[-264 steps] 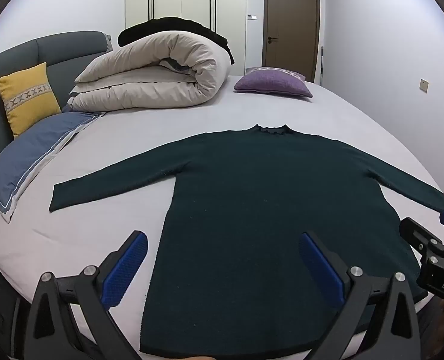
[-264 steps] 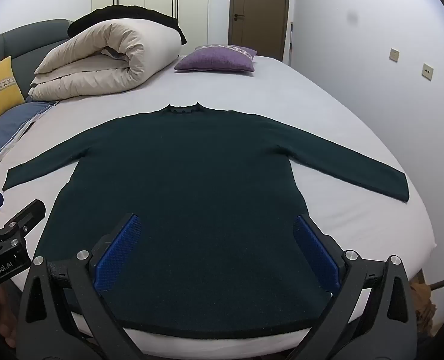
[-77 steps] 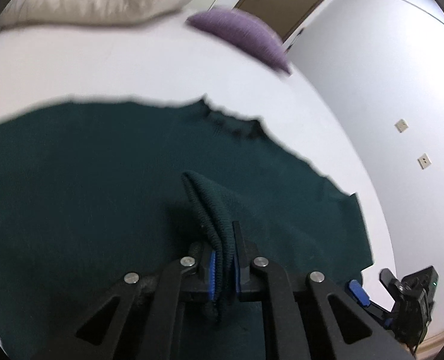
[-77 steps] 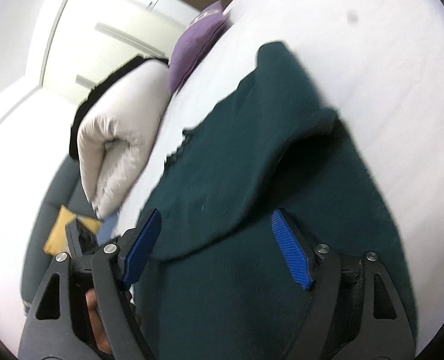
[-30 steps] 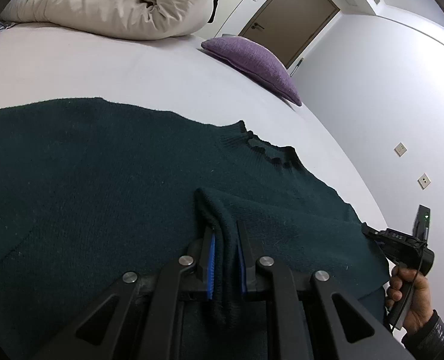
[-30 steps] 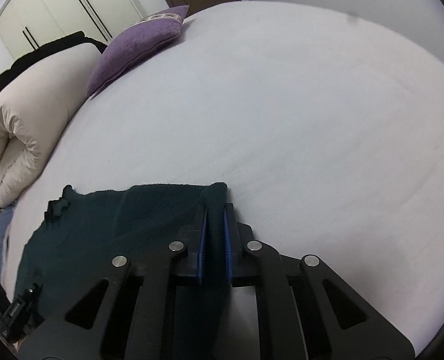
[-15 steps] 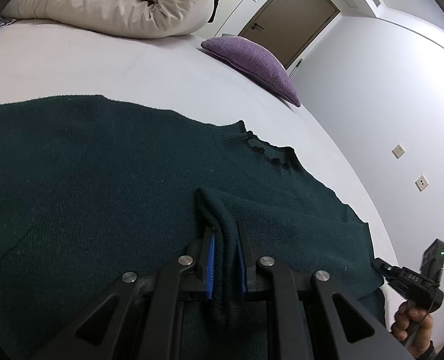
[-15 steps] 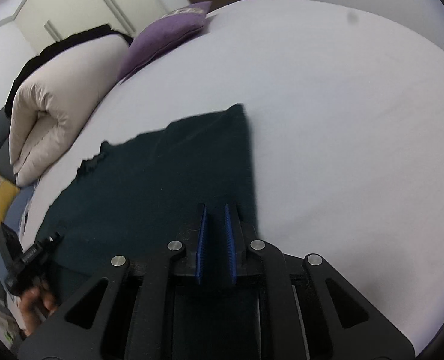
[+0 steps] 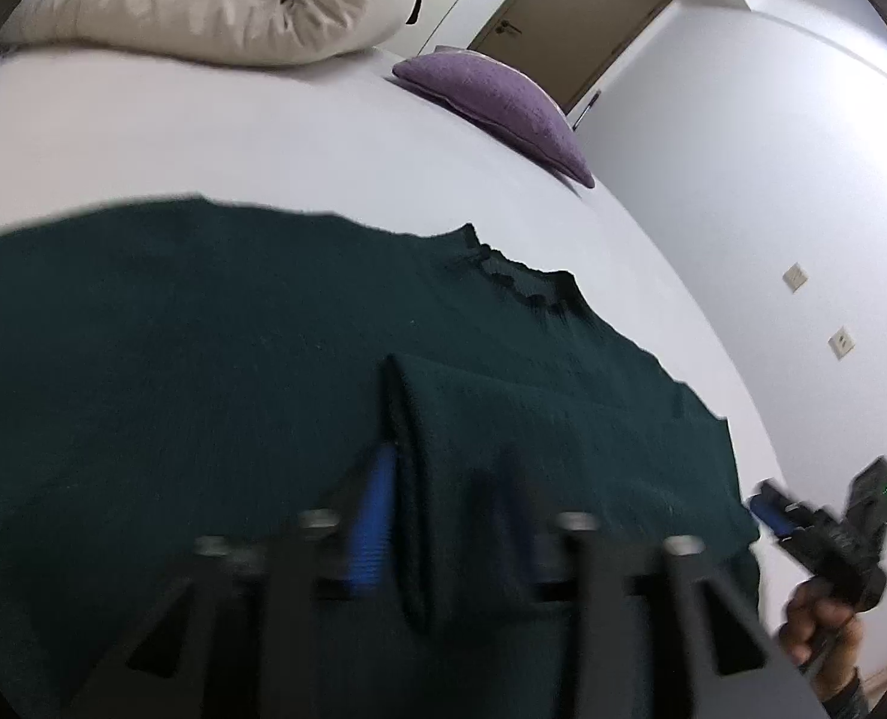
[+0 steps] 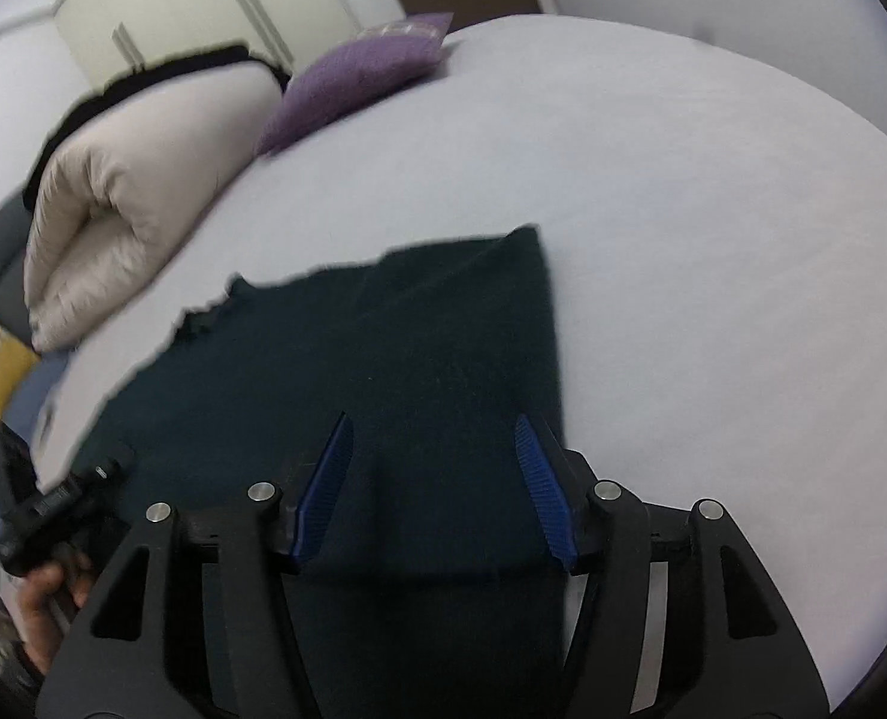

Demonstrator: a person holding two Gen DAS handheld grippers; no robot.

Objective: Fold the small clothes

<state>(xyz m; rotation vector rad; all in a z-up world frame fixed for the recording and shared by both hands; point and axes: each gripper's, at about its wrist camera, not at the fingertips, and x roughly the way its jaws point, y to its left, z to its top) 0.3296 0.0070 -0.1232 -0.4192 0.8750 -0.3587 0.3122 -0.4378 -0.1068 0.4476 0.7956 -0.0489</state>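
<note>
A: How is the light?

B: Soft, even and fairly bright in both views, with a cool cast on the walls and white bed sheet (image 9: pixel 215 138). I cannot place the source. Shadows are faint; only a thin one lies along the right edge of the dark green sweater (image 10: pixel 431 347).

A: Any glare?

B: None. The sweater (image 9: pixel 203 323) is so dark that its knit barely reads.

A: Sharpness?

B: The left view is smeared: the left gripper (image 9: pixel 443 527) and its blue pads (image 9: pixel 371 533) are blurred. In the right view the right gripper (image 10: pixel 437 491) is crisp, while the rolled duvet (image 10: pixel 144 162) and purple cushion (image 10: pixel 359 78) are streaked.

A: Edges?

B: Strong fisheye bending, with black corners around both circular frames.
</note>
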